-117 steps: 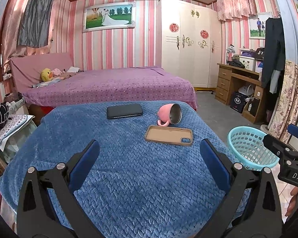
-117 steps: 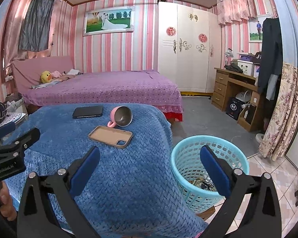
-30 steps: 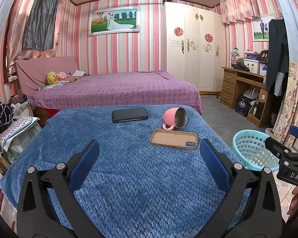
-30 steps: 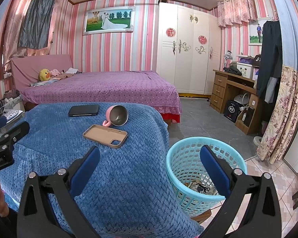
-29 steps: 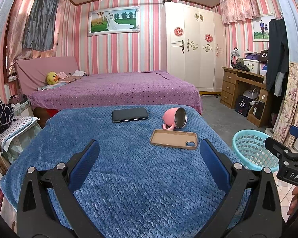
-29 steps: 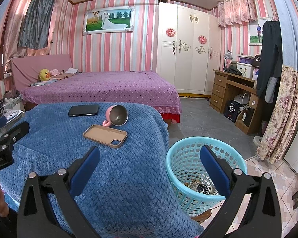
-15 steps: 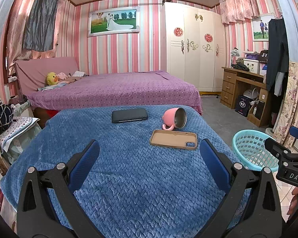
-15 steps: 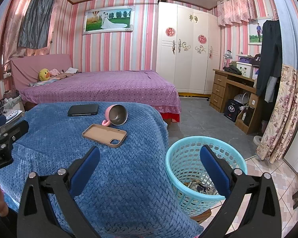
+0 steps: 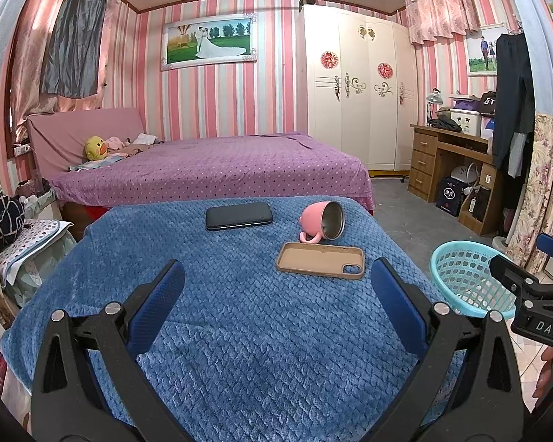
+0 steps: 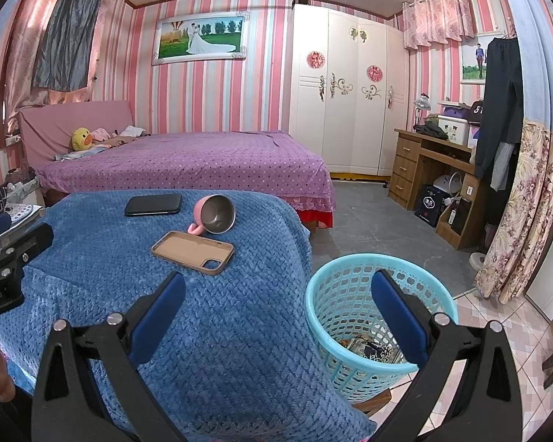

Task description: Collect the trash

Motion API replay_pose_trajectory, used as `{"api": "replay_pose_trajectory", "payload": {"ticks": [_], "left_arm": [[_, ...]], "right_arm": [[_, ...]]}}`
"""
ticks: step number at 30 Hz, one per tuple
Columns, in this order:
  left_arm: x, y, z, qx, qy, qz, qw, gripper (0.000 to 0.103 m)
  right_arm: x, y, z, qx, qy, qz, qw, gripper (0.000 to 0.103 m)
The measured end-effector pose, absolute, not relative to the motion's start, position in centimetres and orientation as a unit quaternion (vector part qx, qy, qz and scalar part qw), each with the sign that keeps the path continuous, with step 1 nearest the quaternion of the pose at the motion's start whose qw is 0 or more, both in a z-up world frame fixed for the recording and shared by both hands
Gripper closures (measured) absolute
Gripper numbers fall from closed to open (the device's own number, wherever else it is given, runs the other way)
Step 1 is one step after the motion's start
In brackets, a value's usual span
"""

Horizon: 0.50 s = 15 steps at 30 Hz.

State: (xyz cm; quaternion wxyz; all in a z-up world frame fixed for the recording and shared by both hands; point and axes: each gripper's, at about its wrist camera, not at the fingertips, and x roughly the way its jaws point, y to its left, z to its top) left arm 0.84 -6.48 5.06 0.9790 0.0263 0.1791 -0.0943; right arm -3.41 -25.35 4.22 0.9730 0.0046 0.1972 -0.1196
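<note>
I see a plush, waffle-textured blue blanket (image 9: pixel 239 331), a perforated turquoise plastic basket (image 10: pixel 350 294), a pink mug (image 10: pixel 214 213) with a dull metal inside, a matt tan phone case (image 9: pixel 320 263), and a glossy black phone (image 9: pixel 239 216).

The trash in the basket (image 10: pixel 379 316) is too small to identify, partly hidden behind one of the fingers (image 10: pixel 396 316). In the left view, the basket's (image 9: pixel 461 276) inside is hidden by its wall.

Your right gripper (image 9: pixel 534 305), seen at right edge of left wrist view: white letters "DAS" on black body, rest cut off by frame.

Your left gripper (image 10: pixel 3 269), seen at left edge of right wrist view: white letters "nRoboLAI" on black body, start cut off.

Other markings too small to read.
</note>
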Motion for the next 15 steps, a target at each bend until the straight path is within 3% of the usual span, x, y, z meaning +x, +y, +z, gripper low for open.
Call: {"api": "replay_pose_trajectory", "payload": {"ticks": [15], "left_arm": [[1.32,-6.41,4.74,0.022,0.188,-0.095,0.977,0.005]], "right_arm": [[-3.41,-25.40,4.14,0.005,0.197,-0.119,0.973,0.005]]}}
